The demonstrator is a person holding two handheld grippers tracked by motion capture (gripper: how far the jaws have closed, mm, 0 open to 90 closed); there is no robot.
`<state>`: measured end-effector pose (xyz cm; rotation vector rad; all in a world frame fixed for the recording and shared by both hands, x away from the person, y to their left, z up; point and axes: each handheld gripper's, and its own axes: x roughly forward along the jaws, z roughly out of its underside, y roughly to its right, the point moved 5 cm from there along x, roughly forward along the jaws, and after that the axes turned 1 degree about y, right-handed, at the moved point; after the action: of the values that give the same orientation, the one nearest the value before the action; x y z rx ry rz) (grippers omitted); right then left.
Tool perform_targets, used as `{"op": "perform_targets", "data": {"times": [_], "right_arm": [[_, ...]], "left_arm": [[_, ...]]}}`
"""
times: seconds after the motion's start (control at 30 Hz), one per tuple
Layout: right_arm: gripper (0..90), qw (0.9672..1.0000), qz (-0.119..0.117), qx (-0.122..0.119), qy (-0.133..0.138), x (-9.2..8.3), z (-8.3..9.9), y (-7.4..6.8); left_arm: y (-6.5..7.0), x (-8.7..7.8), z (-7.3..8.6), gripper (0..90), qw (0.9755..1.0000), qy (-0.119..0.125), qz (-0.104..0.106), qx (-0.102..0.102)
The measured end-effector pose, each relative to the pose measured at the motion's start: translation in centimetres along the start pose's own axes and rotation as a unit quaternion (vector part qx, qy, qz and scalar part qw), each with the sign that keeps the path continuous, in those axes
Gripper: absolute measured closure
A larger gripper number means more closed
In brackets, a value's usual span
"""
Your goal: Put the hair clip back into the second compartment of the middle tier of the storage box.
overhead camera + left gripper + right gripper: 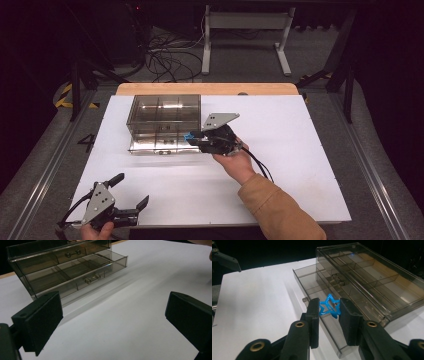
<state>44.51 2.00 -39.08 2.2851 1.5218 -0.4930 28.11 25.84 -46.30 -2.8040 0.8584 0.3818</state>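
A smoky clear plastic drawer box stands on the white table, its lower drawer pulled out toward me. My right gripper is shut on a small blue star-shaped outline piece, held just above the open drawer's right end. The same blue star peeks out at the jaw tips in the high view. My left gripper rests open at the table's near left corner, nothing between its pads. From the left gripper view the box and its drawer handle lie ahead.
The white sheet covers a wooden tabletop. A cable trails from the right gripper over the sheet. Beyond the table are a desk frame and loose cables on the floor.
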Motion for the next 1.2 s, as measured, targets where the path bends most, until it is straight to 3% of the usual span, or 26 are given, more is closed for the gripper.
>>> {"op": "perform_targets", "data": {"times": [0.73,1.2], "right_arm": [[70.6,0.9997,0.003,0.023,-0.003,5.3,0.4,0.0],[70.6,0.9994,0.004,0.033,-0.012,7.5,0.6,0.2]], "left_arm": [[0.0,0.0,0.0,2.0,1.0,0.002,0.001,0.003],[0.0,0.1,0.0,2.0,1.0,0.002,0.002,0.003]]}}
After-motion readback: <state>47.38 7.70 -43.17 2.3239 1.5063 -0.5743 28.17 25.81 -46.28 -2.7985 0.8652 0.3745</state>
